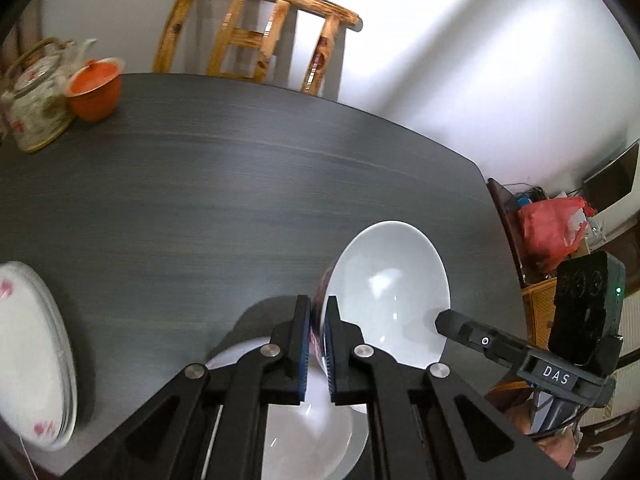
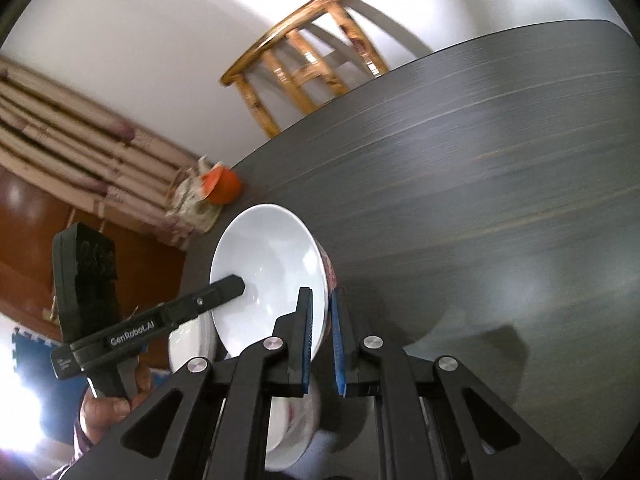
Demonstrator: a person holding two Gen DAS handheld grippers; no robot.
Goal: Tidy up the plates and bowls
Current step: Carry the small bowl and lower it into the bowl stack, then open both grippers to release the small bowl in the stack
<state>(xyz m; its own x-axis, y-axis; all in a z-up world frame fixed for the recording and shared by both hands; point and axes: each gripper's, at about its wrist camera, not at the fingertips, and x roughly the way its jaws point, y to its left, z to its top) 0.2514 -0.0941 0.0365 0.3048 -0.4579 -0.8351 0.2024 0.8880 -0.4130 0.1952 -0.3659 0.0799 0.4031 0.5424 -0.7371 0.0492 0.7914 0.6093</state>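
Observation:
A white bowl [image 1: 390,280] with a red pattern outside is held tilted above the dark table [image 1: 200,200]. My left gripper [image 1: 319,308] is shut on its near rim. My right gripper [image 2: 321,300] is shut on the opposite rim of the same bowl [image 2: 268,272]. Each gripper shows in the other's view, the right gripper [image 1: 472,332] at the right, the left gripper [image 2: 216,292] at the left. Another white bowl [image 1: 308,432] sits below the held one, also in the right wrist view [image 2: 292,424]. A stack of white plates [image 1: 32,356] with red flowers lies at the left.
A flowered teapot [image 1: 36,100] and an orange lidded cup [image 1: 94,88] stand at the table's far left corner. A wooden chair [image 1: 256,36] stands behind the table. A red bag [image 1: 552,232] and clutter lie beyond the table's right edge.

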